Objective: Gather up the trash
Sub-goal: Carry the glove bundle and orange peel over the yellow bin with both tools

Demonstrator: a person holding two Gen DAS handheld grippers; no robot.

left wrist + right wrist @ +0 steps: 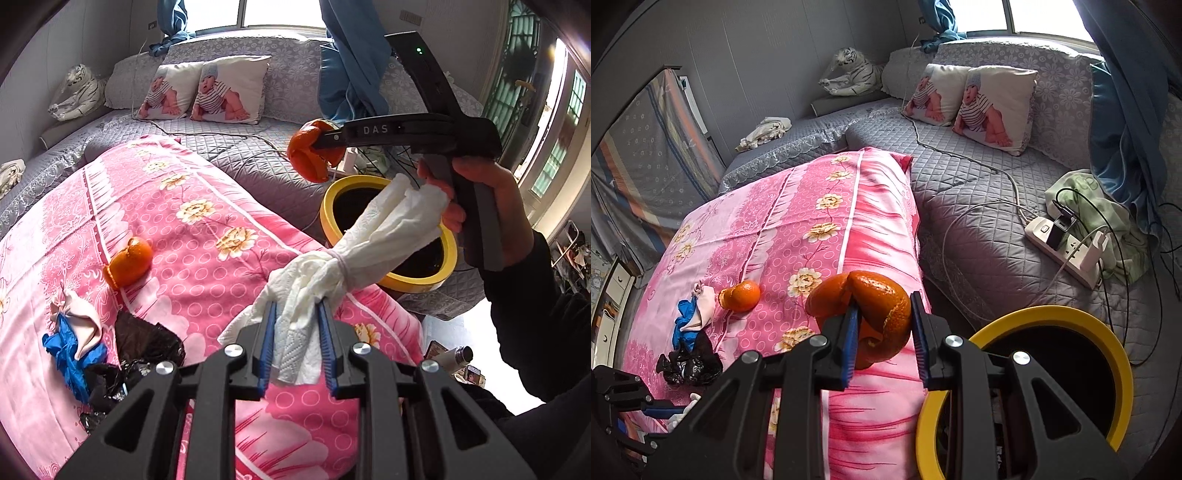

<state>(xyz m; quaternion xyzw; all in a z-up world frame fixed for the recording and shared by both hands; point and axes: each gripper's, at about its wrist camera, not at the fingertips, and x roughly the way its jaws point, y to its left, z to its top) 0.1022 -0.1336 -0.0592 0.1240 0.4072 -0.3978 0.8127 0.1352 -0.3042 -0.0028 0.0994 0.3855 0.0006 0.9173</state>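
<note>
Both loads are heading for the bin (388, 236): left gripper (297, 314) clamps the tissue wad (354, 243), right gripper (882, 321) pinches orange peel (879, 306); next, get each above the rim and release.

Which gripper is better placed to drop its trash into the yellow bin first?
Right. The right gripper holds its orange peel just beside the yellow bin, whereas the left gripper with its tied paper towel sits farther back over the pink quilt.
</note>
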